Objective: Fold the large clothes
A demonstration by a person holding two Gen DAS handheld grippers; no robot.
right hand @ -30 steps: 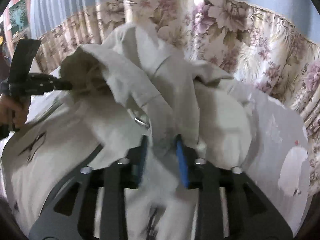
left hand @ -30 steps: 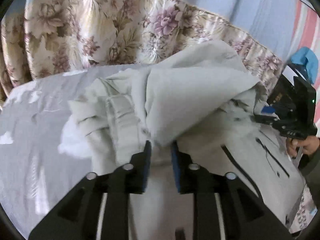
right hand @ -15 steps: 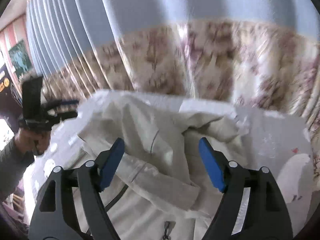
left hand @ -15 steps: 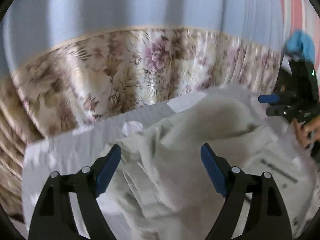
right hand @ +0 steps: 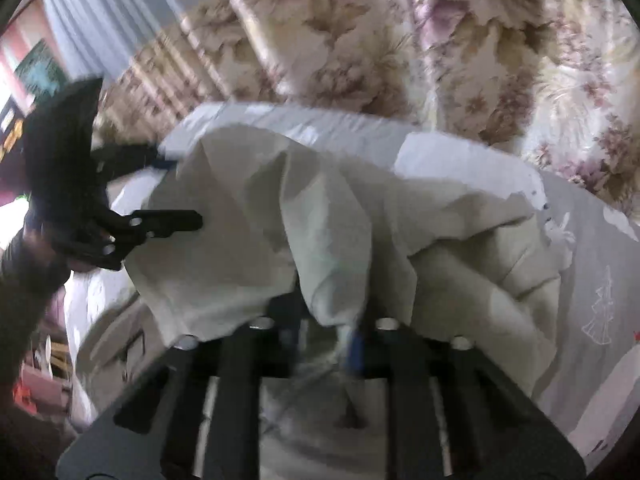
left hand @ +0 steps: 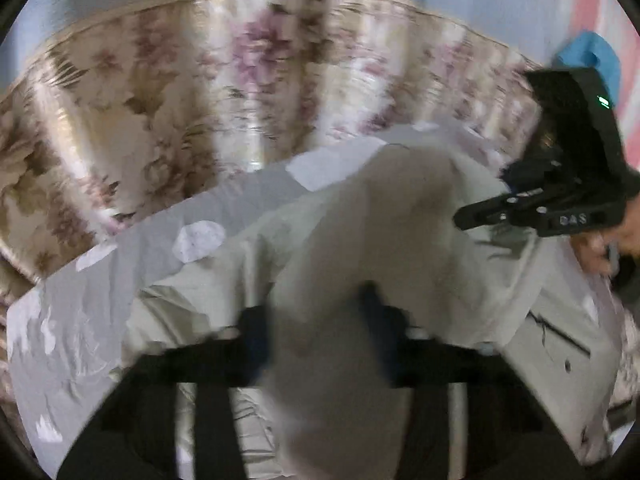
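1. Left wrist view: the left gripper (left hand: pixel 320 336), blurred, has its blue-padded fingers partly apart with a fold of the pale beige jacket (left hand: pixel 360 248) bulging between them; whether it pinches cannot be told. The jacket lies crumpled across the grey bed sheet (left hand: pixel 80 320).
2. Right wrist view: the right gripper (right hand: pixel 326 340) pinches a hanging fold of jacket (right hand: pixel 340 240); floral curtains (right hand: pixel 460 60) hang behind the bed.

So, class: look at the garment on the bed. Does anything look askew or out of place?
Yes. The pale jacket is not flat: it is bunched into a crumpled hump on the grey bed sheet, with cloth draped between both tongs, left and right. The blur hides whether either is clamped.
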